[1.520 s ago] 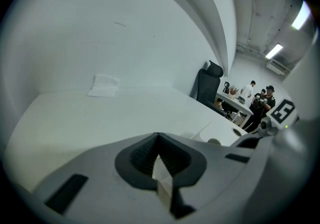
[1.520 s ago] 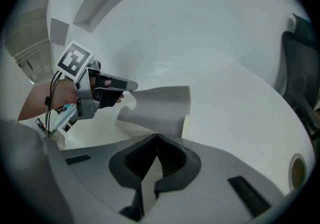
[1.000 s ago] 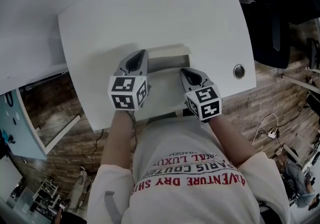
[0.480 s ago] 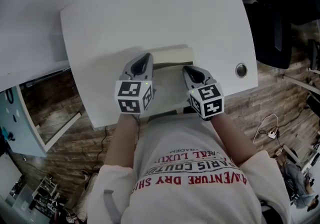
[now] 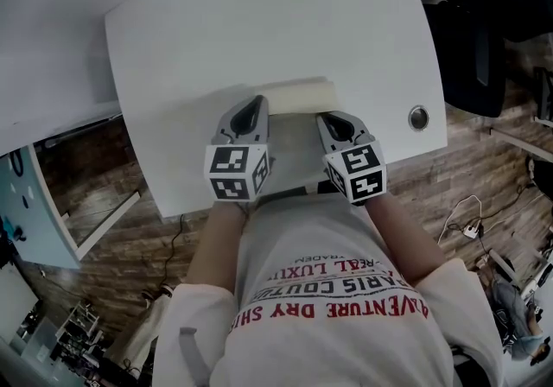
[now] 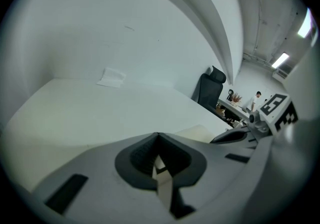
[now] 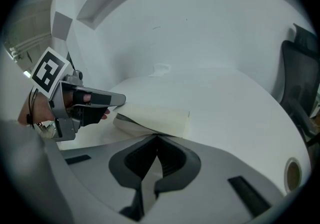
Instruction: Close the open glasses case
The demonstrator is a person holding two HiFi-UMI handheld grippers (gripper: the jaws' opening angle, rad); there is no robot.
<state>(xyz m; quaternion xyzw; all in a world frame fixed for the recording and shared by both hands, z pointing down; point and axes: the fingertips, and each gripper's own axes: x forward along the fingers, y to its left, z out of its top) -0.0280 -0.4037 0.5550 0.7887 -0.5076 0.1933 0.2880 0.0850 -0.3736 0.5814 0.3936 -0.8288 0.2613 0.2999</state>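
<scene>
White worktop (image 5: 173,48), wood floor (image 5: 104,204) below its edge. Cream glasses case (image 5: 298,93) lies just ahead of both pairs of fingers, approx. between their tips. Its lid isn't fully down; a dark gap shows under it on the left fingers' side. Left gripper (image 5: 257,104): fingers pressed together, nothing btwn them, tips at the case's left end. Right gripper (image 5: 325,120): fingers also together, empty, tips just short of the case's near edge. Black office chair (image 5: 484,22) well to the right of the right fingers.
</scene>
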